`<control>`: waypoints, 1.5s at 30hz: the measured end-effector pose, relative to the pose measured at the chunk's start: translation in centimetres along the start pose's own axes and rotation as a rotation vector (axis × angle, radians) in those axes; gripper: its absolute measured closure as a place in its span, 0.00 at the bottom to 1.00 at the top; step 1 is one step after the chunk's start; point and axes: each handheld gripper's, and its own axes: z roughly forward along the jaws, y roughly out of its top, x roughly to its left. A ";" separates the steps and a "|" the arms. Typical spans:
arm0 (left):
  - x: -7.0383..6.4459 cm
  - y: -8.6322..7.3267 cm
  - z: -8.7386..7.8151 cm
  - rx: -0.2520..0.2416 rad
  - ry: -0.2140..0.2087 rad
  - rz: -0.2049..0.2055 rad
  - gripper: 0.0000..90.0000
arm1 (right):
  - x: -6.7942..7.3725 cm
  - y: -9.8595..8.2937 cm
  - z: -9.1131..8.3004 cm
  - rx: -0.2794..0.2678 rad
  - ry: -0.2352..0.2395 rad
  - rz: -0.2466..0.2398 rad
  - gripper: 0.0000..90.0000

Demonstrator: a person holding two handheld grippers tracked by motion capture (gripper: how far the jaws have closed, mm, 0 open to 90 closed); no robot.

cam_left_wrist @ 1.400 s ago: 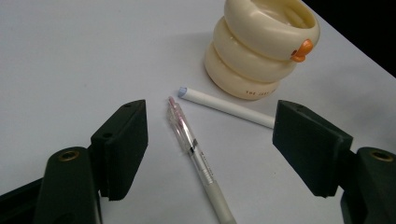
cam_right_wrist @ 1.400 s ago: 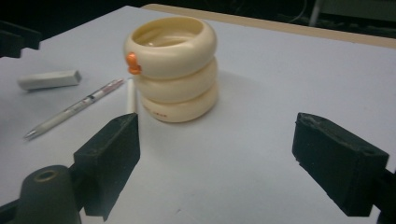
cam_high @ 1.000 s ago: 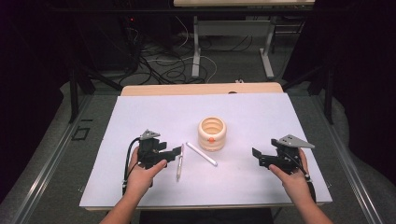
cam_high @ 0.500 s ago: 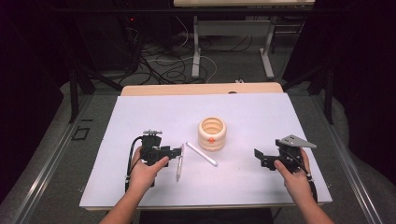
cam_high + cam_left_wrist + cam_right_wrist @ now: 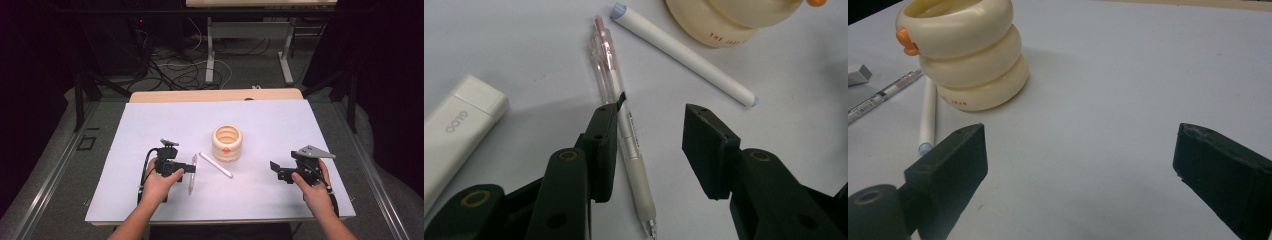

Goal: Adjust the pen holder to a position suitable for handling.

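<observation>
The left gripper hangs low over the clear pen, its jaws parted and straddling the barrel, nothing grasped yet; that stance suits a pinch across the barrel. The pen lies flat on the white table, tip toward six o'clock. At one o'clock from it lies a white marker, and beyond that stands the cream ringed cup. The right gripper waits well apart at three o'clock, jaws wide and empty. The left gripper view alone reveals a white eraser at nine o'clock.
</observation>
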 end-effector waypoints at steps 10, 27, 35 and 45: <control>0.2 -0.4 1.1 0.067 0.023 -0.023 0.73 | 0.1 0.0 0.1 0.004 0.011 -0.002 0.08; -0.1 -0.4 2.4 0.129 0.055 -0.069 0.81 | 0.2 0.0 0.2 0.008 0.018 -0.006 0.10; -0.2 -0.3 2.5 0.145 0.066 -0.092 0.85 | 0.3 -0.1 0.2 0.013 0.025 -0.002 0.11; 0.2 -0.4 2.5 0.133 0.060 -0.156 0.88 | 0.2 -0.1 0.2 0.014 0.024 -0.007 0.12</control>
